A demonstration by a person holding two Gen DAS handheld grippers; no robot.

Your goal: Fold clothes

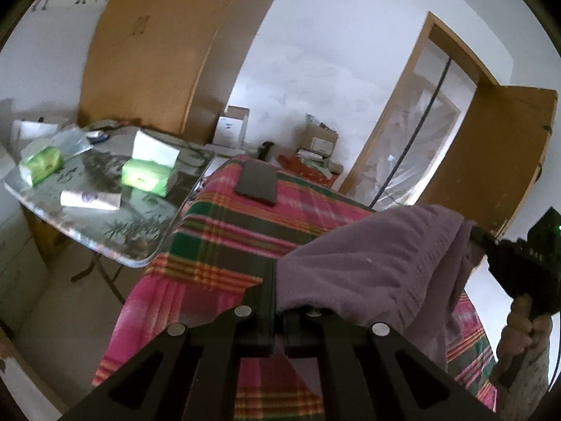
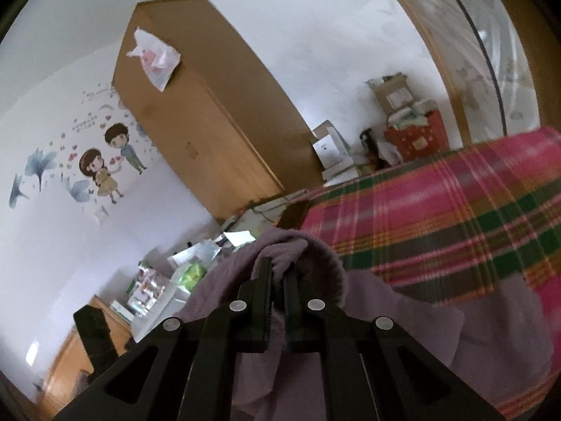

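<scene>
Left wrist view: left tool point(image 1: 278, 280) has its black fingers pressed together on an edge of the cloth point(image 1: 371, 263), a mauve, fleecy, soft garment. Cloth hangs in rounded folds, lifted above the bed point(image 1: 224, 231), and stretches across to the right tool point(image 1: 480, 233), seen here at the far edge of the cloth with a hand point(image 1: 522, 329) around its black grip.

Right wrist view: right tool point(image 2: 278, 277) pinches a bunched, ribbed fold of the cloth point(image 2: 403, 319); fabric humps over the fingertips and drapes down past the fingers toward the bed point(image 2: 438, 210).

Bed is covered in a woven plaid blanket, pink, green and orange stripes, lying flat. A dark flat rectangular pad point(image 1: 256, 182) lies on the bed, well beyond the cloth.

Beside the bed stands a folding table point(image 1: 105, 224) with a glossy printed top and rounded corners. On it: two green-and-white tissue packs point(image 1: 149, 173), a white tube point(image 1: 89, 200), loose papers and wrappers. Table is near the cloth but not touching.

Beyond the bed: tall wooden wardrobe point(image 1: 164, 45), plain flat doors, with a plastic bag on its top in the right wrist view. Cardboard boxes point(image 1: 317, 137) stacked on the floor at the bed's far end, against a white wall. Open wooden door point(image 1: 487, 154) past the bed, plastic sheeting behind the frame. Cartoon wall sticker point(image 2: 105, 165) of two children next to the wardrobe.
</scene>
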